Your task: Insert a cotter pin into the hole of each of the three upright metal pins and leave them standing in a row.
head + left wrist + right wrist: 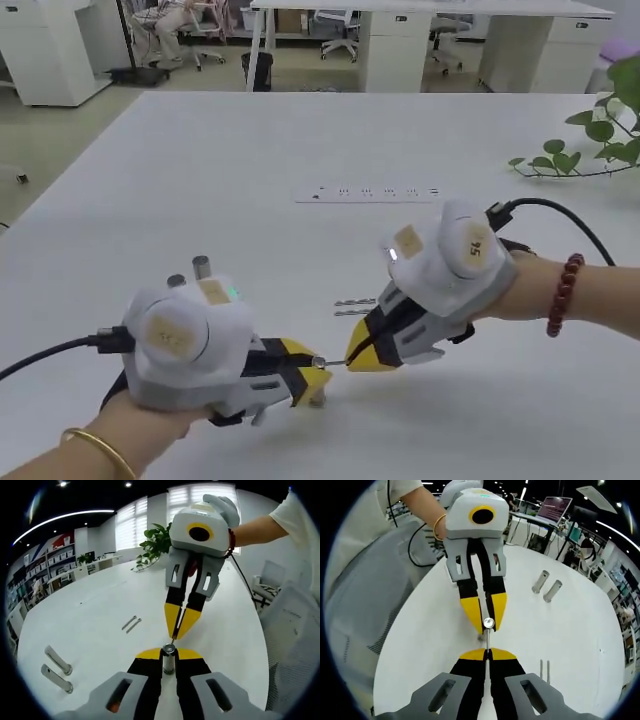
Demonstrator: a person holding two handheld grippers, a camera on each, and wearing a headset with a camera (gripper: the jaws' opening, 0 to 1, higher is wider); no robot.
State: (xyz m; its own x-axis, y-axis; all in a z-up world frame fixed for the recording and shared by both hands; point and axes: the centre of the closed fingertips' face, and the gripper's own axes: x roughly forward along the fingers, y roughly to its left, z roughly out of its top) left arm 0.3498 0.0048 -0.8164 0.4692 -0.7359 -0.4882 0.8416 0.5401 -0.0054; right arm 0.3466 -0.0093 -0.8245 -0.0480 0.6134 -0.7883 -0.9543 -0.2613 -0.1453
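Right gripper (352,362) holds cotter pin (488,639) against left gripper's (315,376) metal pin (169,661).

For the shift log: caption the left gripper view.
Left gripper grips an upright metal pin while right gripper brings a cotter pin to its top.

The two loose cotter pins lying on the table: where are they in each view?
Head view: cotter pins at centre, beside the right gripper.
Left gripper view: cotter pins left of centre.
Right gripper view: cotter pins at lower right.
Shared landmark: the two free-standing metal pins.
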